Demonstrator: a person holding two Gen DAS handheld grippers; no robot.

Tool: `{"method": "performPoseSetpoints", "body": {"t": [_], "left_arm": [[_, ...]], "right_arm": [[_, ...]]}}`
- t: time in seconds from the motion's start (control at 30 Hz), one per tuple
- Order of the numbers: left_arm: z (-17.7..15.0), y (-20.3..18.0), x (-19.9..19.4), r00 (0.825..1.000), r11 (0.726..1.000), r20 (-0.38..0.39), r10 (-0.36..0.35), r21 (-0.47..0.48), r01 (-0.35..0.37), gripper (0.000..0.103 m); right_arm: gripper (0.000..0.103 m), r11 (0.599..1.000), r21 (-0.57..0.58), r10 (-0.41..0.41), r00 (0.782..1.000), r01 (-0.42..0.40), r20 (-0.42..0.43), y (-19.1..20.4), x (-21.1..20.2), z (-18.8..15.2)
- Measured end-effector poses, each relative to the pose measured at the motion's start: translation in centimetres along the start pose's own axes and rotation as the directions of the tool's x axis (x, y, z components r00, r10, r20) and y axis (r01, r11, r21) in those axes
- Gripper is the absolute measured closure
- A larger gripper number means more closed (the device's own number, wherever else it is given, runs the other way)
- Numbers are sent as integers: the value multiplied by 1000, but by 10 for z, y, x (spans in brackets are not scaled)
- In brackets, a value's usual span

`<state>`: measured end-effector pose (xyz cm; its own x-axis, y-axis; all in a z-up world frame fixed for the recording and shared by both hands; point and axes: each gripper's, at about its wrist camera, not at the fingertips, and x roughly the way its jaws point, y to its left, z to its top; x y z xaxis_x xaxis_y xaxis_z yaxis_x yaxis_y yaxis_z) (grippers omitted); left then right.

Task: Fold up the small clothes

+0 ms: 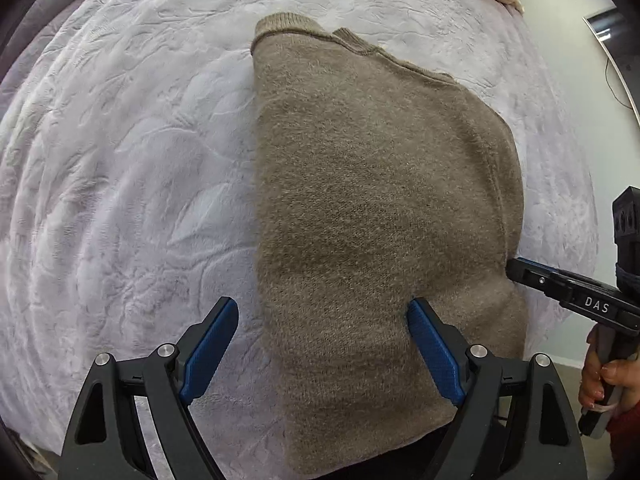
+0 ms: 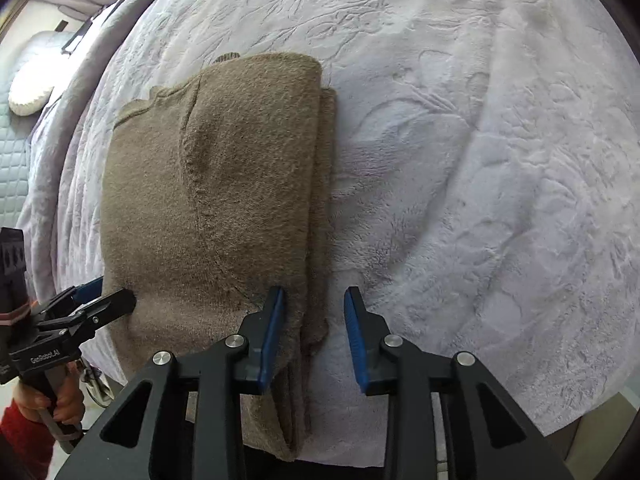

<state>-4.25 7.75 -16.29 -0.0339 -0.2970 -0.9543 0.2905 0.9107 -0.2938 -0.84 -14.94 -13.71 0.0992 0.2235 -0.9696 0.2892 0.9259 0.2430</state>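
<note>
Brown knit sweater (image 1: 380,208) lies folded on a pale lilac embossed blanket (image 1: 120,168), both grippers at its near end.

From the left, the left gripper (image 1: 323,312) holds its blue-padded jaws spread wide, straddling the sweater's left folded edge, one pad over the blanket, the other over the knit. The sweater runs away from the cameras, ribbed collar (image 1: 286,23) at the far end. At its right edge, the right gripper (image 2: 314,296) also stands open, its left pad touching the stacked fold layers, the right pad above bare blanket.
</note>
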Motion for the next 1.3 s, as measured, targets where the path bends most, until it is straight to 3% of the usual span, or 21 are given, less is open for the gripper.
{"method": "performPoseSetpoints", "body": {"t": [0.1, 0.27, 0.43, 0.6, 0.63, 0.67, 0.73, 1.07, 1.3], "left_arm": [[-7, -3, -10, 999, 999, 21, 49, 12, -49, 16], [-8, -6, -24, 991, 992, 52, 123, 28, -125, 16], [-8, -6, -38, 987, 989, 68, 149, 16, -150, 16], [-16, -9, -50, 986, 990, 91, 142, -6, -142, 16], [-16, -11, -51, 985, 989, 92, 148, -6, -148, 12], [-18, -12, -52, 984, 988, 90, 154, -5, -155, 0], [-19, -15, -53, 982, 986, 91, 165, 0, -165, 0], [-28, -21, -65, 965, 970, 108, 241, -5, -241, 0], [-30, -22, -76, 953, 962, 133, 271, -8, -272, 0]], "right_arm": [[70, 999, 15, -45, 999, 45, -9, -7, -11, -10], [68, 997, 67, -27, 1000, 27, -5, -10, -26, -27], [67, 998, 67, -5, 1000, 4, 19, 6, -38, -40], [45, 999, 39, -11, 1000, 10, 27, 37, -39, -42], [37, 999, 34, -19, 999, 18, 30, 42, -40, -42], [32, 999, 33, -29, 999, 28, 35, 48, -41, -42], [22, 998, 31, -62, 997, 60, 47, 57, -42, -41], [15, 983, 16, -181, 976, 180, 122, 72, -57, -51], [15, 983, 22, -185, 977, 183, 107, 77, -58, -58]]}}
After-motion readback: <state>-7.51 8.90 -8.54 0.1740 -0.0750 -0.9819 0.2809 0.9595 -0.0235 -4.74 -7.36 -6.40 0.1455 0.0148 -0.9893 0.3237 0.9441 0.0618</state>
